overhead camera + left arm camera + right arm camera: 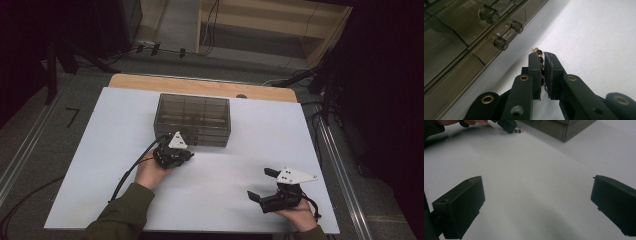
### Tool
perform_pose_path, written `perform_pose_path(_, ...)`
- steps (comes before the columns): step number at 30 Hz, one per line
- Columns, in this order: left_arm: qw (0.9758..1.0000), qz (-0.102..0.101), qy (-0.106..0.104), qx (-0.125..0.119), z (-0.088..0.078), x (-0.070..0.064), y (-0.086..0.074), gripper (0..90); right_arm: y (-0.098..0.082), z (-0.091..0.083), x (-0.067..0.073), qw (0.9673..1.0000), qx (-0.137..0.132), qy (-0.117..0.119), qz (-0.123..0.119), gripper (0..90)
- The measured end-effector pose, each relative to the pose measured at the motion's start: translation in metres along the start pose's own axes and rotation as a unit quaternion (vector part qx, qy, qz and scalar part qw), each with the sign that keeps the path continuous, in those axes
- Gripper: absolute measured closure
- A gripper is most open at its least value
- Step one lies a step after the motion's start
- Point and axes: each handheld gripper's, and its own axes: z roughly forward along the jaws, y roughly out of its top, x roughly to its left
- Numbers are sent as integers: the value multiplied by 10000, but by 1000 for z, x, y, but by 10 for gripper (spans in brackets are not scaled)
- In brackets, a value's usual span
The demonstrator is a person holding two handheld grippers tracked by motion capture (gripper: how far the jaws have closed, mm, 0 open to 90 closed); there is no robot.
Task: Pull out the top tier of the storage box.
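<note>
between the left gripper (pixel 542 56) pads a dark beaded chain (pixel 539 53) sits pinched, mostly hidden; right gripper (pixel 536 205) gapes wide

A small beaded piece (pixel 539 56), made of dark blue-black beads joined by gold-coloured links, is sitting pinched between 2 black jaws with a gold loop poking out past their tips. It is hanging just above the white table (pixel 594 37), close beside the front of the smoky drawer box (pixel 461 37).
</note>
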Motion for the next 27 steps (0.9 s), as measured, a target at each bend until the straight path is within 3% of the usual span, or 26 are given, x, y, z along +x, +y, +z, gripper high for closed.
perform_pose_path(11, 9998, -121, -31, -166, -8, 3, 1, 840, 0, 0, -1, 10000, 1, -8, 2, 0)
perform_pose_path(27, 9996, -108, -156, -190, -27, 0, 1, 840, 0, 0, -1, 10000, 12, -17, 4, 0)
